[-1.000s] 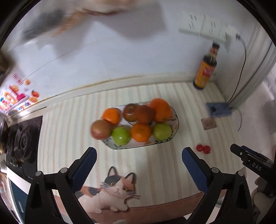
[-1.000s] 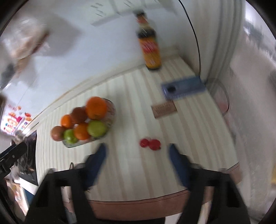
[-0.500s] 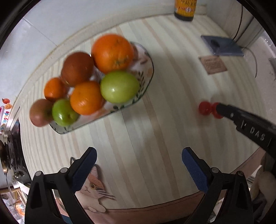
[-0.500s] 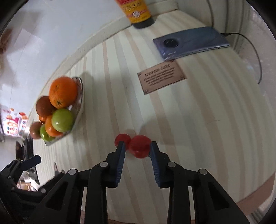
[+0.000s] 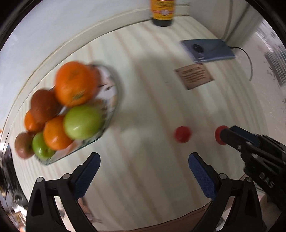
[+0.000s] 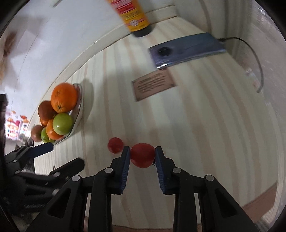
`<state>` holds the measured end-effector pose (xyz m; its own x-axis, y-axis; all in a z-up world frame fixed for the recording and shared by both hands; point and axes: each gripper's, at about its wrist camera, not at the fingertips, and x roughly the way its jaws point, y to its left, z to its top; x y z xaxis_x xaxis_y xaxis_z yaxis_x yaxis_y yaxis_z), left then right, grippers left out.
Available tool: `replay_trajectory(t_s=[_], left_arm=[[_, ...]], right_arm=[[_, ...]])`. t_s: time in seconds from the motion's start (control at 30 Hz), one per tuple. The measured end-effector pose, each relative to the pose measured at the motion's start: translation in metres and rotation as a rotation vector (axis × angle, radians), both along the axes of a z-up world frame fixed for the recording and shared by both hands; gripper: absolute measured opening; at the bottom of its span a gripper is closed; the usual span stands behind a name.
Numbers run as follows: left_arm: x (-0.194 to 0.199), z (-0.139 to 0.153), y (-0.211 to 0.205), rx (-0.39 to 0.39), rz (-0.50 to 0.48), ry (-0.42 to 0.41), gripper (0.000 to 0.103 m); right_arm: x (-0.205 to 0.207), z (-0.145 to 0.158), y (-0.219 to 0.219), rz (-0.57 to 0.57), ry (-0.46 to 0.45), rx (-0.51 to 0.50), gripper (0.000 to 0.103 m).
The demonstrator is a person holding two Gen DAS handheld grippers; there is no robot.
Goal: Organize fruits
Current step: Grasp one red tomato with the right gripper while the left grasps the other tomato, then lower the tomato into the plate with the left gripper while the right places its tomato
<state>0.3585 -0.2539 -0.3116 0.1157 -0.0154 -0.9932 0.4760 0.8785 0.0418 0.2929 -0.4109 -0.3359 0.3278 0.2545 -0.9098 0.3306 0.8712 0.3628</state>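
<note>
Two small red tomatoes lie on the striped counter. My right gripper point(image 6: 142, 153) is shut on the larger tomato point(image 6: 142, 155), its blue pads pressing both sides. The second tomato point(image 6: 115, 145) sits just left of it, free. In the left wrist view the held tomato point(image 5: 220, 135) shows at the tip of the right gripper point(image 5: 226, 136), and the free tomato point(image 5: 182, 134) lies above my left gripper point(image 5: 143, 164), which hangs open over bare counter. A glass fruit plate point(image 5: 112, 105) piled with oranges and green and brownish fruit stands to the left.
A sauce bottle point(image 6: 133, 16) stands by the back wall. A blue phone point(image 6: 187, 50) with a cable and a brown card point(image 6: 153, 84) lie at the right. The counter's front edge point(image 5: 187, 219) runs below the grippers. The left gripper's fingers point(image 6: 42, 149) show at lower left.
Both grippers dropped toward the counter. The right one went from wide apart to shut around the larger tomato. The left one swung right, from the plate toward the tomatoes, still open.
</note>
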Motion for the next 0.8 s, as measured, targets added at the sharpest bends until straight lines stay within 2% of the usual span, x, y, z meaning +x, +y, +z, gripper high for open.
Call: replay_trajectory(t_s=[0.07,0.13,0.3,0.37,0.43,0.57,0.7,0.8], left_arm=[[-0.002,-0.008,-0.013,-0.006,-0.041,0.005,0.092],[-0.003,-0.015,-0.024,-0.010,-0.067,0.036,0.077],[-0.006,-0.030,-0.046,-0.015,-0.105,0.077,0.061],[-0.008,-0.033,-0.054,-0.014,-0.119,0.084,0.060],[-0.007,-0.035,-0.058,-0.018,-0.128,0.087,0.051],[-0.007,-0.039,-0.067,-0.018,-0.145,0.098,0.042],[-0.006,-0.042,-0.068,-0.024,-0.146,0.108,0.028],[0.003,-0.042,-0.066,-0.036,-0.149,0.105,0.024]], right_arm=[[-0.009,0.002,-0.012,-0.024,0.003,-0.003,0.031],[-0.016,0.001,-0.024,-0.047,0.012,-0.004,0.031],[-0.027,-0.002,-0.039,-0.096,0.015,0.006,0.031],[-0.029,-0.003,-0.041,-0.109,0.013,0.009,0.031],[-0.032,-0.003,-0.043,-0.119,0.011,0.011,0.031],[-0.033,-0.004,-0.043,-0.135,0.014,0.018,0.031],[-0.035,-0.004,-0.043,-0.133,0.015,0.015,0.031],[-0.035,-0.005,-0.043,-0.132,0.017,0.016,0.031]])
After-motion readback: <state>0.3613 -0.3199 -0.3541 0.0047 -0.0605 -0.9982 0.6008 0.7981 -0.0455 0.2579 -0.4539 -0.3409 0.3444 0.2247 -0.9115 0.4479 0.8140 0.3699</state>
